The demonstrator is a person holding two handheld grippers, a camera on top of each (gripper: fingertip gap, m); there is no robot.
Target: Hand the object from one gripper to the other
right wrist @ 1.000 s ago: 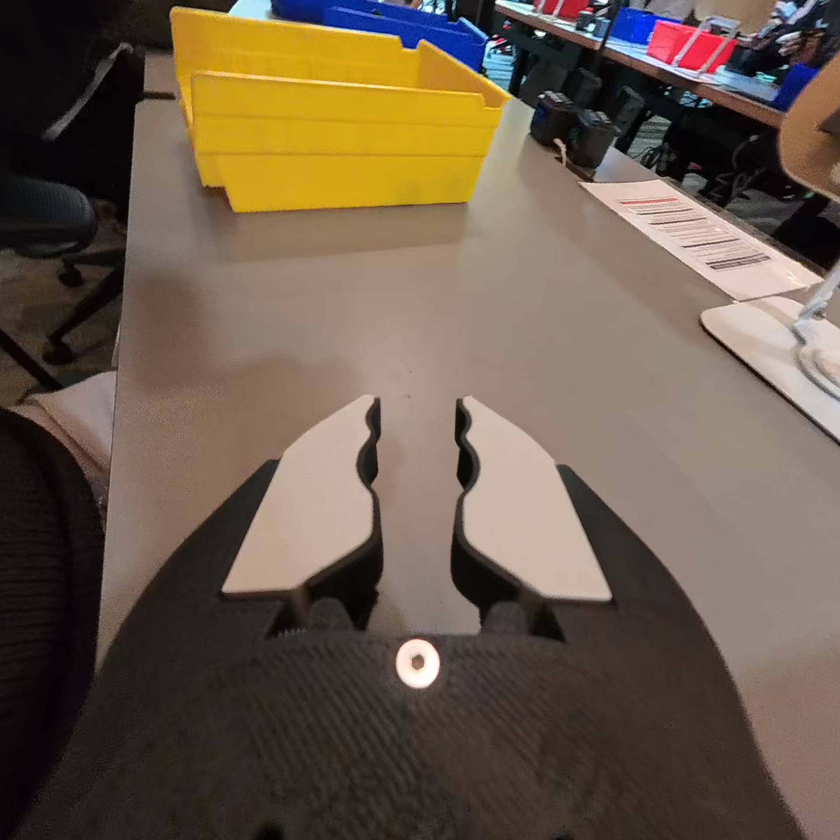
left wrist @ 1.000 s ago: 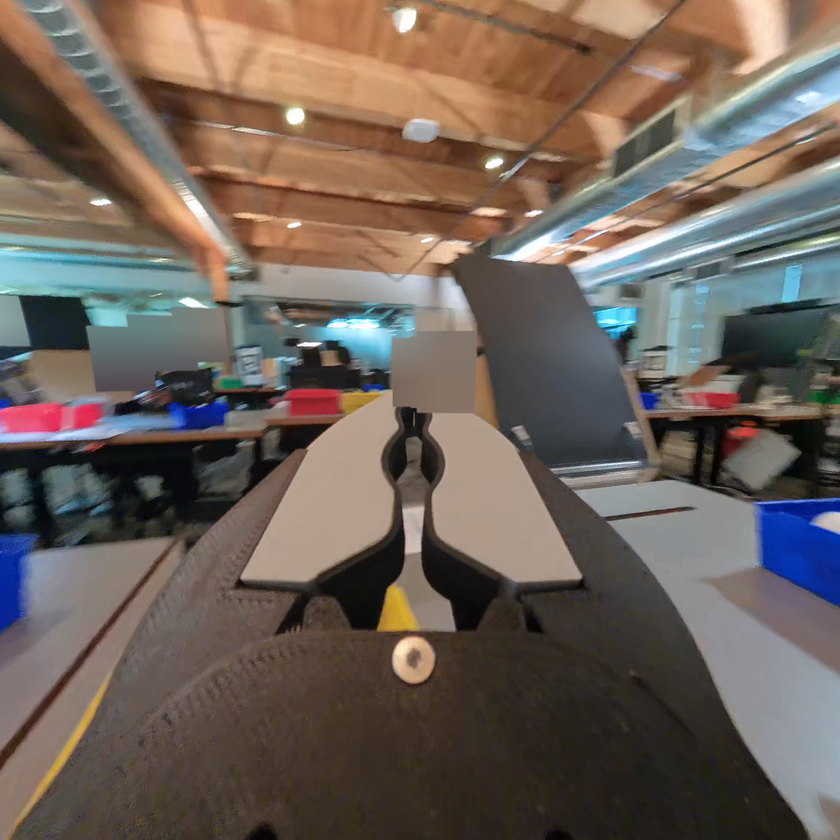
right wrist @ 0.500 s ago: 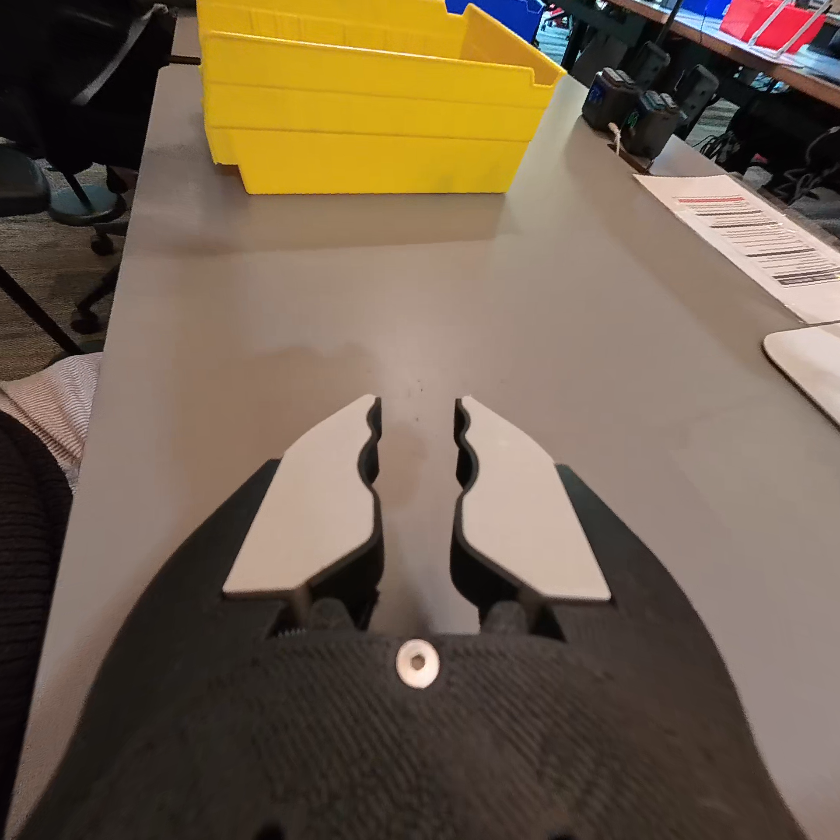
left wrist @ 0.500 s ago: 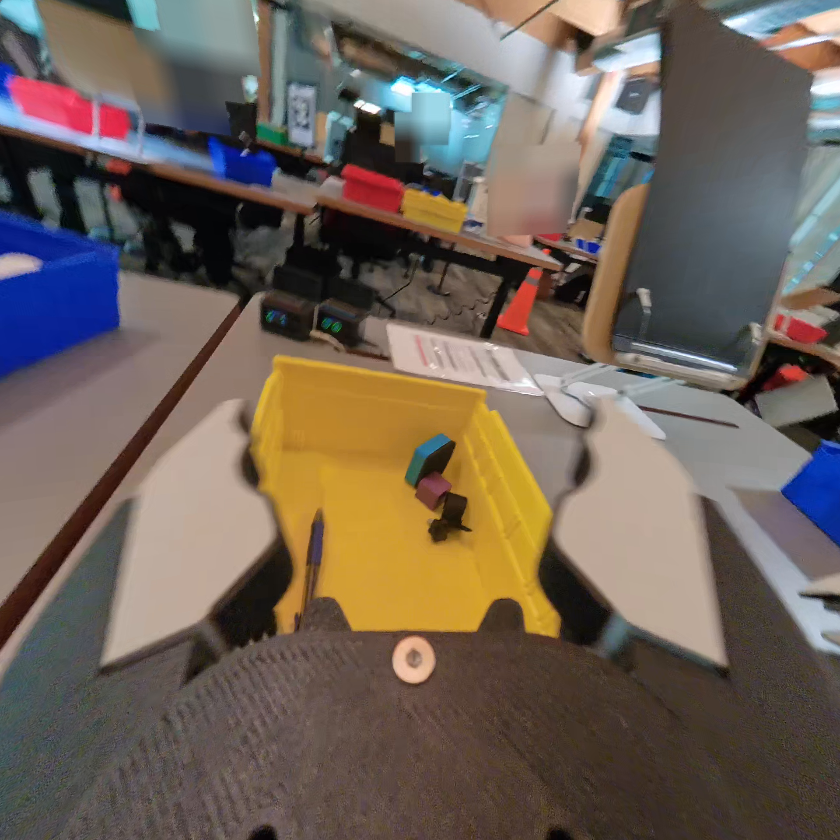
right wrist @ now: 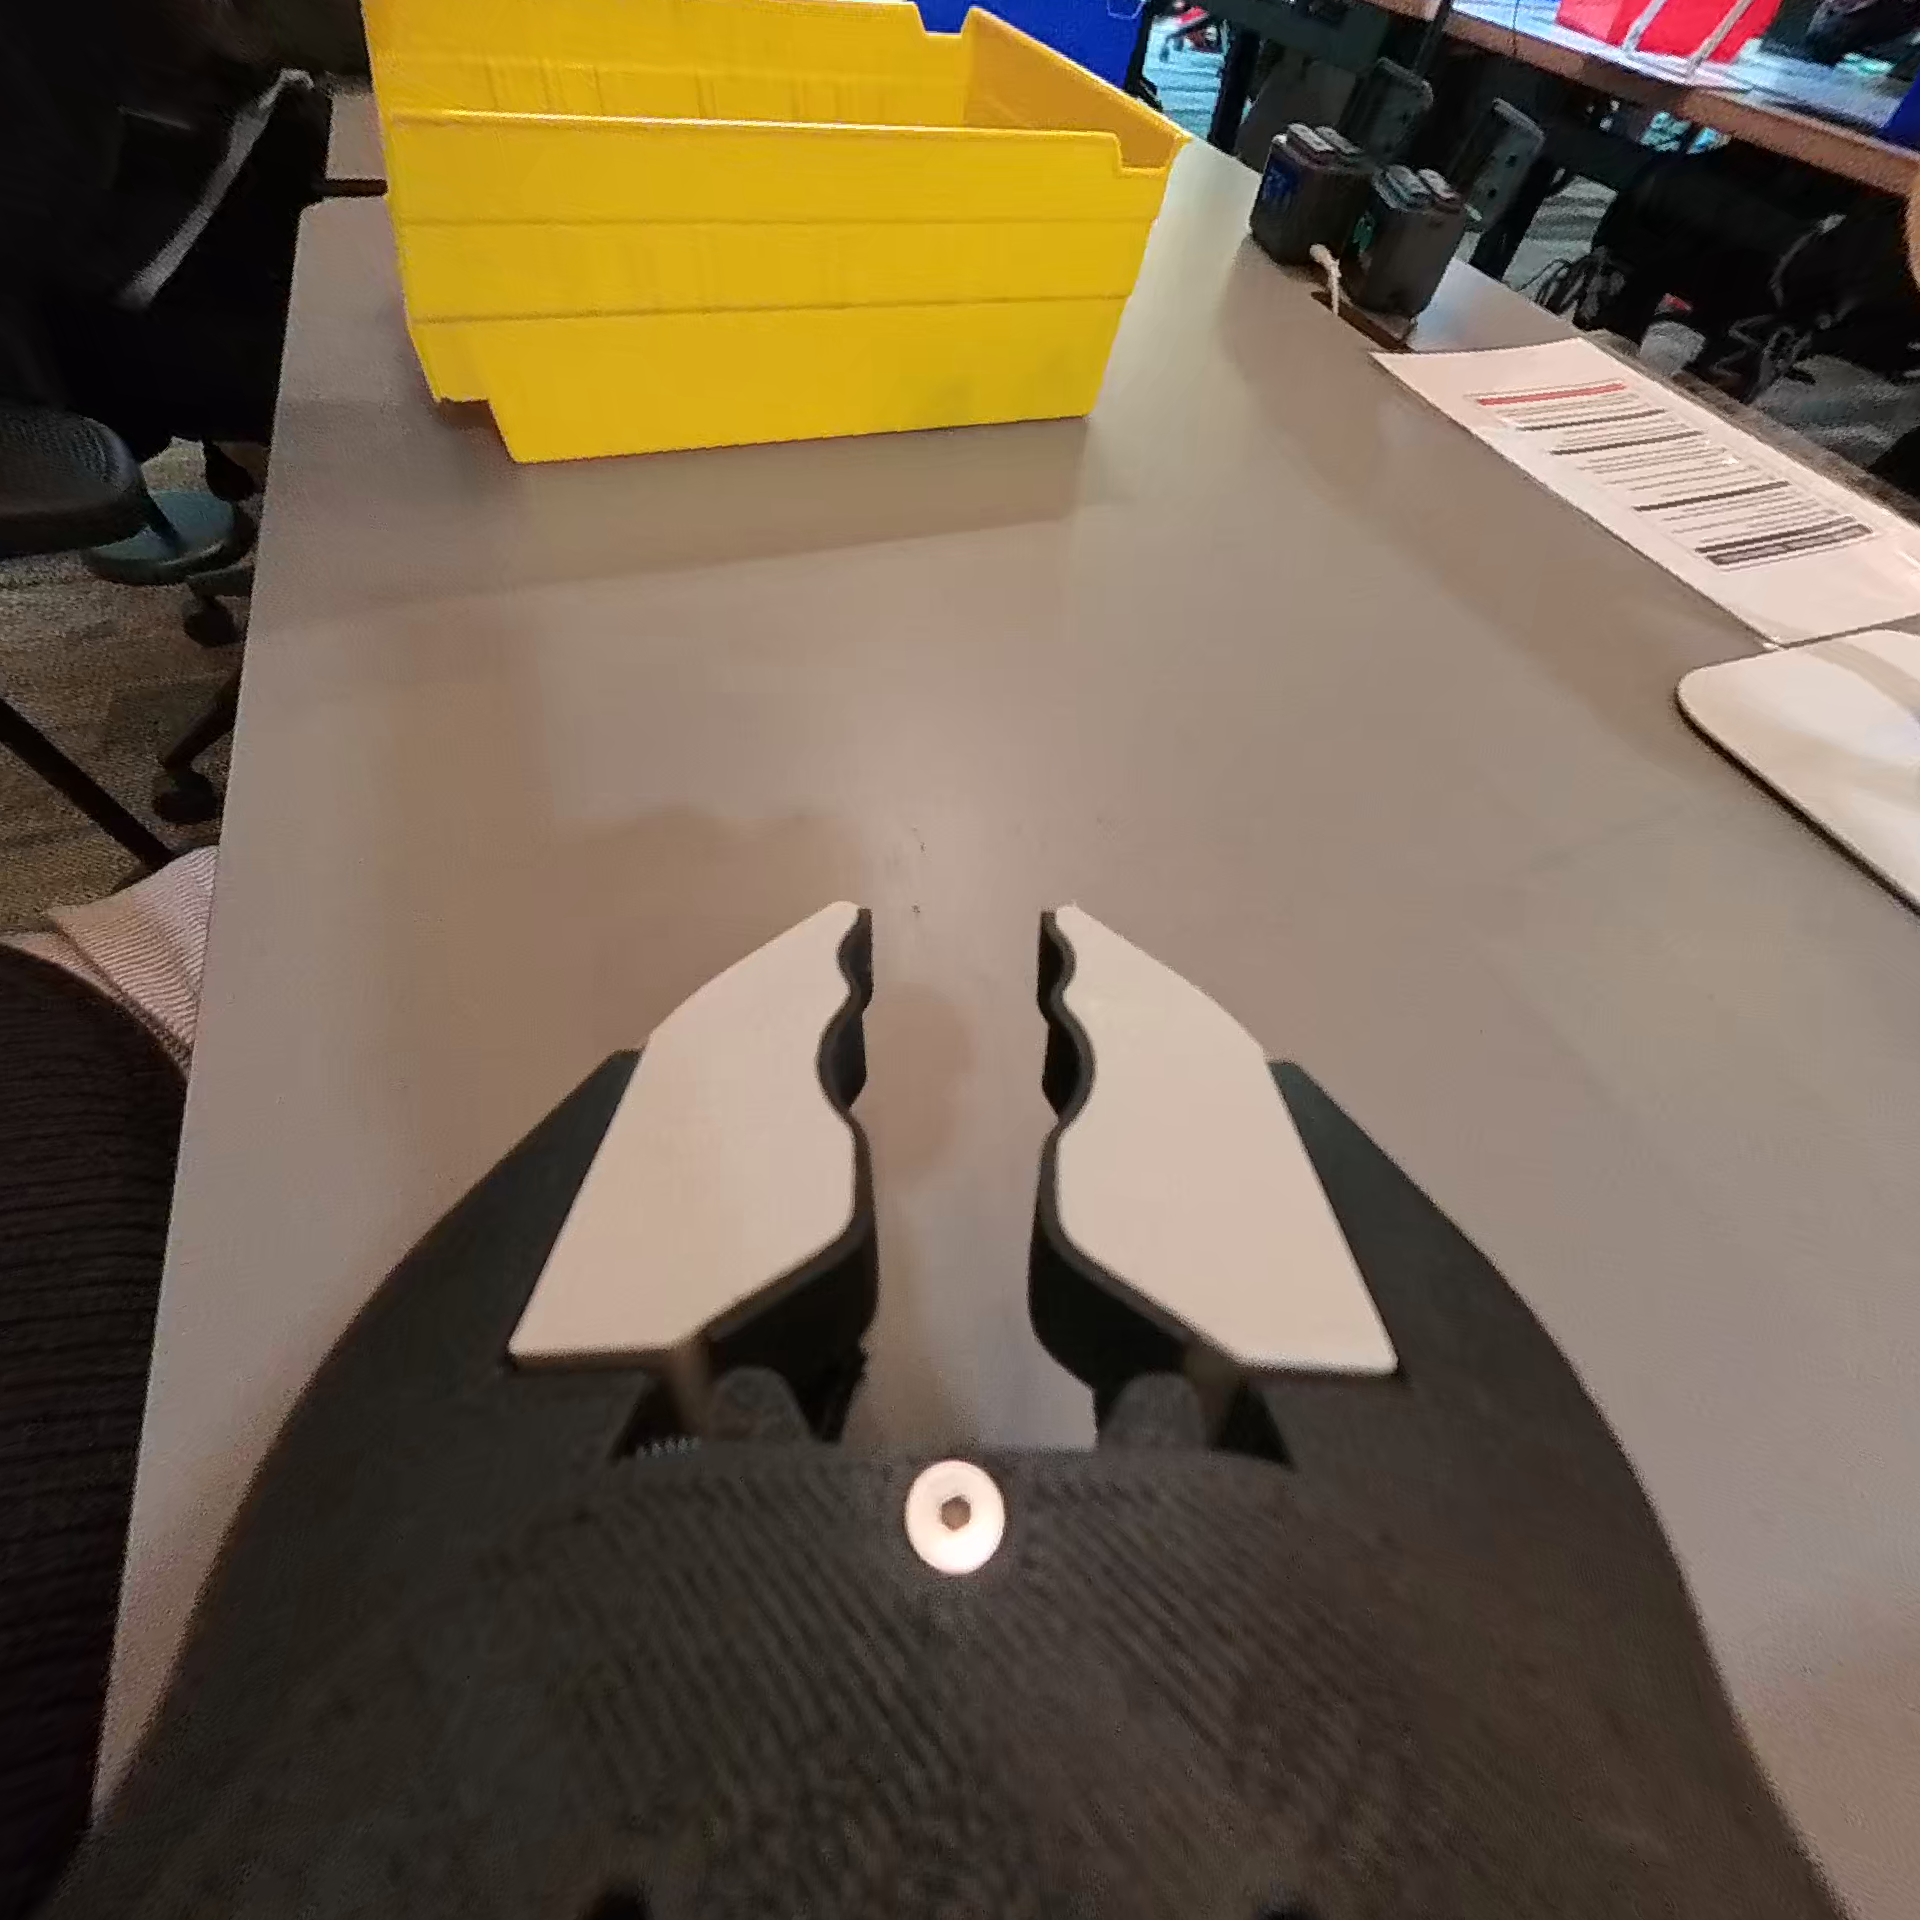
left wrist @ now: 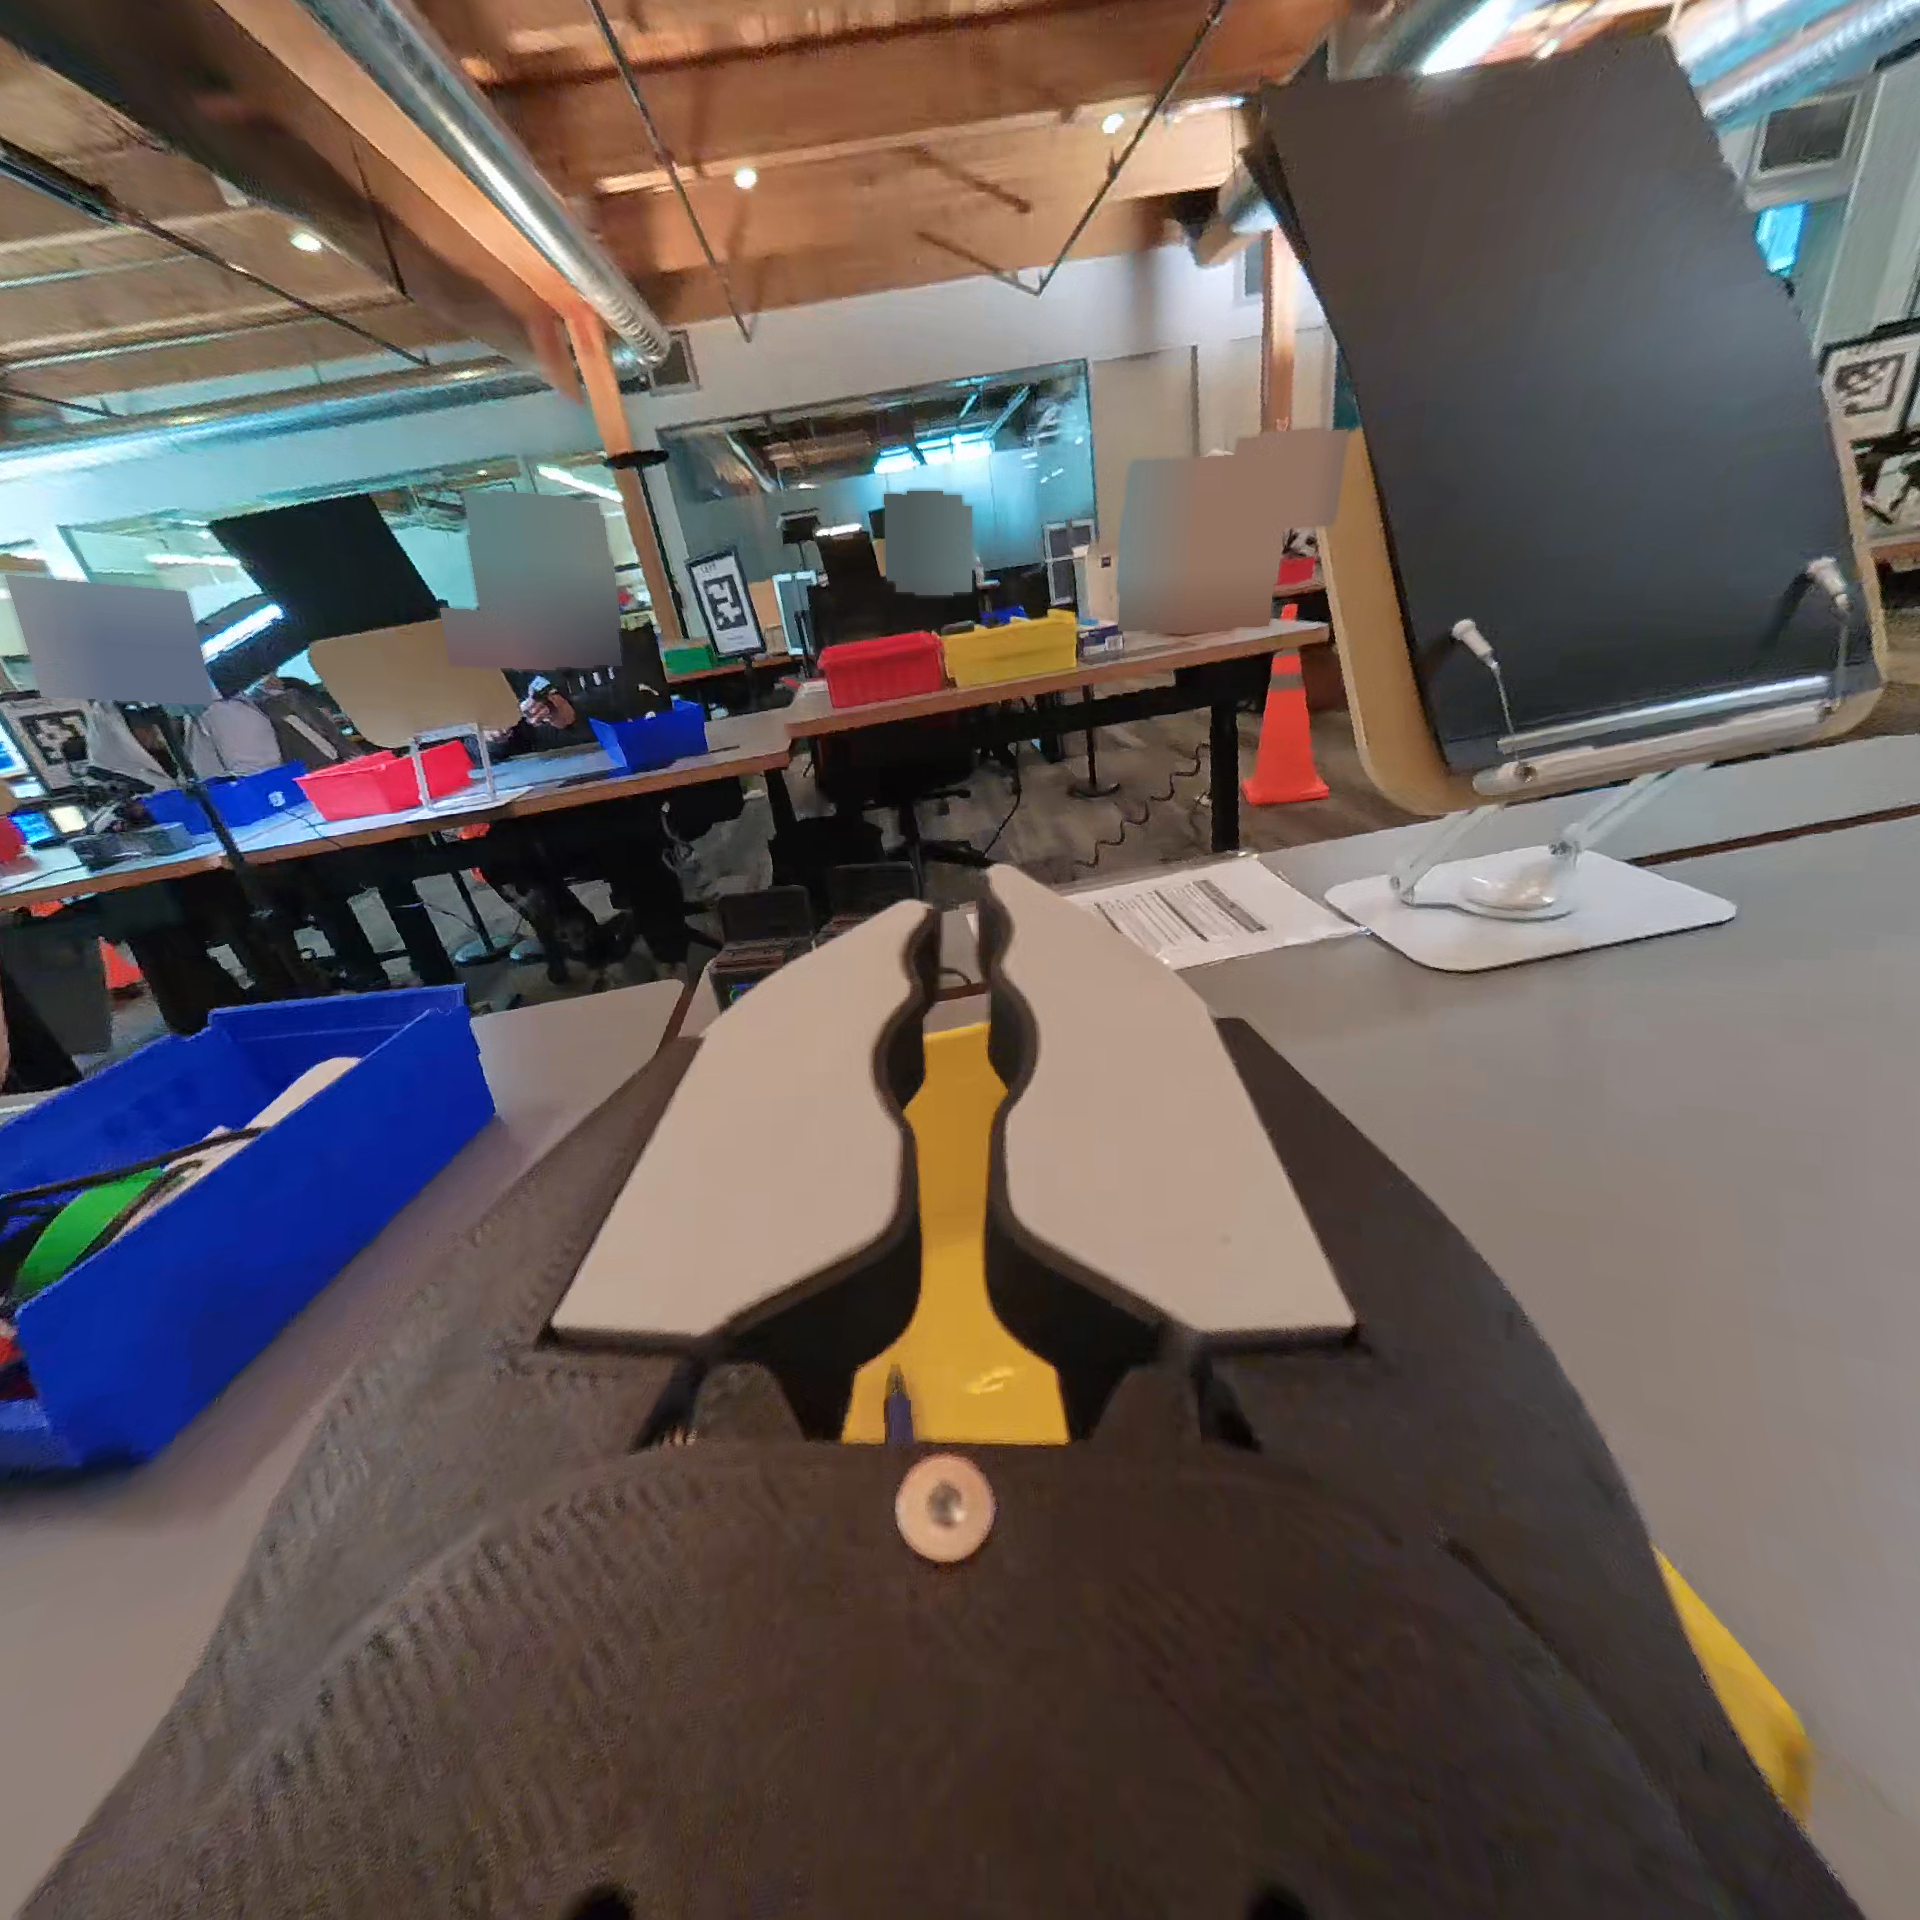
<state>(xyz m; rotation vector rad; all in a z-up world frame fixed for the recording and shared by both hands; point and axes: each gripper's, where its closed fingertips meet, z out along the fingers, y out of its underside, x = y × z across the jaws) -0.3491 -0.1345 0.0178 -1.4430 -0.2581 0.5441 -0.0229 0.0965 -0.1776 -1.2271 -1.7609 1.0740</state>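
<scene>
My left gripper [left wrist: 956,899] hovers over a yellow bin [left wrist: 951,1195], which shows through the narrow slit between its jaws. The jaws are nearly together and I see nothing held between them. The tip of a blue pen [left wrist: 899,1397] lies in the bin below the finger roots. The rest of the bin's contents is hidden by the gripper. My right gripper [right wrist: 954,920] is low over the grey table [right wrist: 1195,727], its jaws partly apart and empty. It points at the yellow bin [right wrist: 769,260], which stands well ahead of it at the table's far left.
A blue bin [left wrist: 239,1174] with items sits left of my left gripper. A printed sheet [right wrist: 1683,468], a white stand base [left wrist: 1538,904] with a black panel and black chargers [right wrist: 1351,229] line the table's right side. A sleeve [right wrist: 73,1247] and chair [right wrist: 62,488] are at left. About 45 centimeters separates my left fingertips from my right.
Half a second ago my left gripper was wide open over the bin, showing small blocks and the pen. Now its jaws have come together and it tilts up. My right gripper edged toward the bin.
</scene>
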